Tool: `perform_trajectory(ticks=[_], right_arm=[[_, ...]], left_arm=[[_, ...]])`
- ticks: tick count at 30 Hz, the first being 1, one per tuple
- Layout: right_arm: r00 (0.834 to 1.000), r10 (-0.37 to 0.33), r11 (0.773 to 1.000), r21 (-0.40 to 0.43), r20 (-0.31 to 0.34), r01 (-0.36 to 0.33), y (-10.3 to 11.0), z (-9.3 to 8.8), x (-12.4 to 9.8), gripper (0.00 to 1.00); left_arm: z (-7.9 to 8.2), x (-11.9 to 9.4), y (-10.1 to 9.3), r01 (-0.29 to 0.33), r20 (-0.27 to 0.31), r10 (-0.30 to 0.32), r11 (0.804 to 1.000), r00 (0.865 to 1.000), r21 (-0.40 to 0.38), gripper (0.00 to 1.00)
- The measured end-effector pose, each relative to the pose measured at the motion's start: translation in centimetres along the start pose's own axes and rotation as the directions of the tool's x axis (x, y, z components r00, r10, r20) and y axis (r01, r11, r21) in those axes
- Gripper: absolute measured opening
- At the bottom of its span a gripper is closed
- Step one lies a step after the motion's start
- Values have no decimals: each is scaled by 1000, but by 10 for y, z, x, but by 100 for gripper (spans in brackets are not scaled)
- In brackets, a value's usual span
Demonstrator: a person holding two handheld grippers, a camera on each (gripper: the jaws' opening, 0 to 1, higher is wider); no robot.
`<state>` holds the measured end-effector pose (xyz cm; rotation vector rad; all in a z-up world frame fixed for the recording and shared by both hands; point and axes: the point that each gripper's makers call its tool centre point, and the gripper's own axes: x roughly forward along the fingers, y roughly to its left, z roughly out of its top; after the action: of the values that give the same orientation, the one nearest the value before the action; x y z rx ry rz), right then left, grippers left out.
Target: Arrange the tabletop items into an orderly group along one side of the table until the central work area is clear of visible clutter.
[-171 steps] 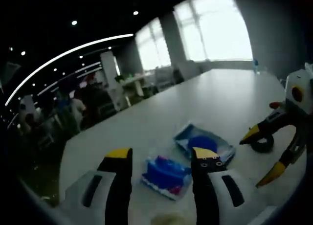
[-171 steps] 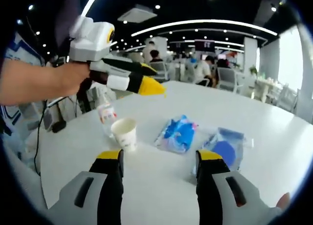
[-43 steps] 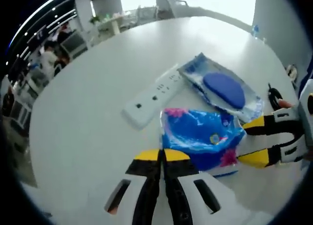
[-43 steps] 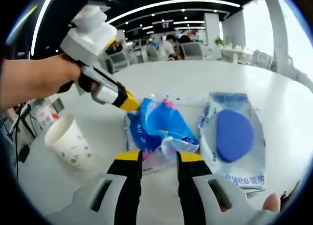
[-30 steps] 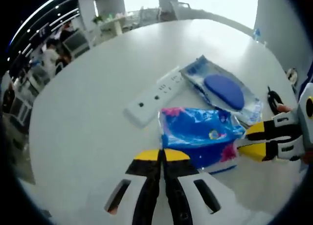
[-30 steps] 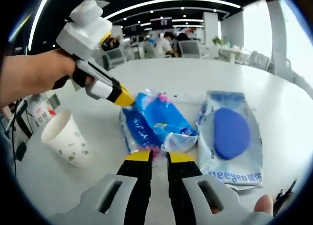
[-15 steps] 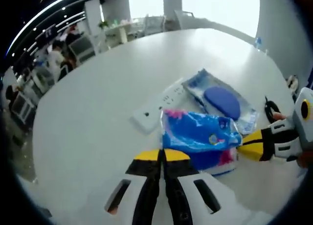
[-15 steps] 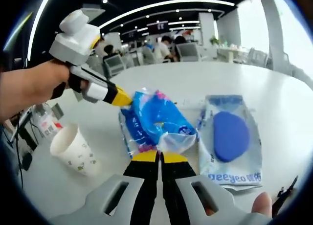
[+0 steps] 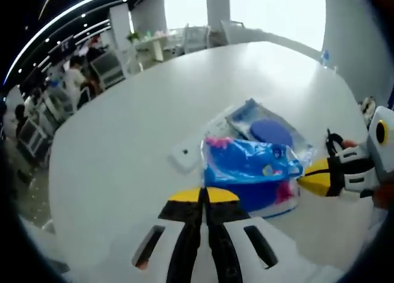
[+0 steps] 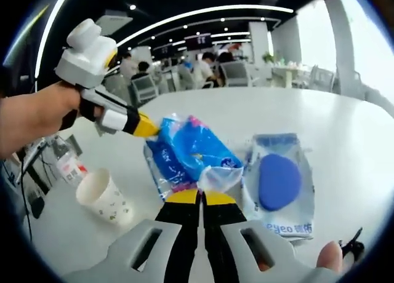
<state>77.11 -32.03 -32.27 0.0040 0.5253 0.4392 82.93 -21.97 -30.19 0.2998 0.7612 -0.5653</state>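
Observation:
A blue tissue pack (image 9: 249,171) in crinkly wrapper hangs just above the white table (image 9: 123,135), held at both ends. My left gripper (image 9: 204,194) is shut, its yellow tips on the pack's near edge. In the right gripper view the left gripper (image 10: 145,128) pinches the pack's (image 10: 188,154) far left corner. My right gripper (image 10: 201,197) is shut on the pack's clear crimped end, and it (image 9: 315,178) comes into the left gripper view from the right, at the pack's other end.
A blue pad in a clear bag (image 10: 280,183) lies right of the pack, also seen as the bag (image 9: 271,133). A white power strip (image 9: 186,157) lies partly behind the pack. A paper cup (image 10: 109,197) and a small bottle (image 10: 70,168) stand left. People and chairs sit beyond the table.
My right jaws closed on the pack's wrapper end. Both grippers then rose with the pack between them, so the table, cup and bag look farther away.

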Motion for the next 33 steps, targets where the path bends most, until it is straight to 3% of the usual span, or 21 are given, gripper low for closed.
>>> perform_trajectory(ticks=[11, 33], right_arm=[[999, -38, 999, -30, 25, 39, -19, 18, -37, 2], [996, -86, 992, -91, 31, 88, -64, 16, -108, 2]], left_arm=[[17, -20, -28, 6, 45, -5, 1000, 999, -17, 0], [37, -29, -96, 36, 87, -32, 998, 996, -44, 0]])
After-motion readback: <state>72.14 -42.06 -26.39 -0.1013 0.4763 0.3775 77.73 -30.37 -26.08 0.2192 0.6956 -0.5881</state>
